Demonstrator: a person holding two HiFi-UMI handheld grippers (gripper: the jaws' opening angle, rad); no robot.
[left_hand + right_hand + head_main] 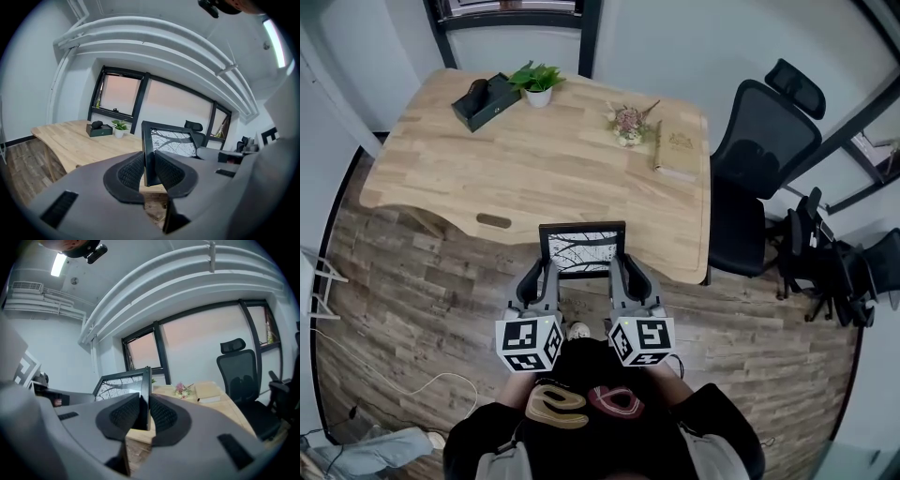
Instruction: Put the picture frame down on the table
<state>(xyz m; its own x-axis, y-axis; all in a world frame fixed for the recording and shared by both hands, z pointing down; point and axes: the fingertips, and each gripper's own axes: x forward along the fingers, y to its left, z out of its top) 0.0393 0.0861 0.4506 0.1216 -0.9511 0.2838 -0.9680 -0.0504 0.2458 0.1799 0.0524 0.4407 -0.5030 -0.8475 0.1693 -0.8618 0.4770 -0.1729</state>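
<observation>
A black picture frame point(582, 247) with a bare-branch print hangs upright at the near edge of the wooden table point(534, 159). My left gripper point(547, 277) is shut on the frame's left side bar point(148, 154), and my right gripper point(617, 276) is shut on its right side bar point(145, 397). In both gripper views the ribbed pads point(132, 169) point(162, 414) press the bar from either side. The print point(174, 142) point(118, 385) shows beyond the jaws. The frame's lower edge sits over the table's front rim.
At the far left of the table stand a dark box point(485, 99) and a small potted plant point(536, 82); dried flowers point(629, 123) and a book point(677, 150) lie at the far right. A black office chair point(759, 159) stands right of the table. Wood floor point(412, 300) surrounds.
</observation>
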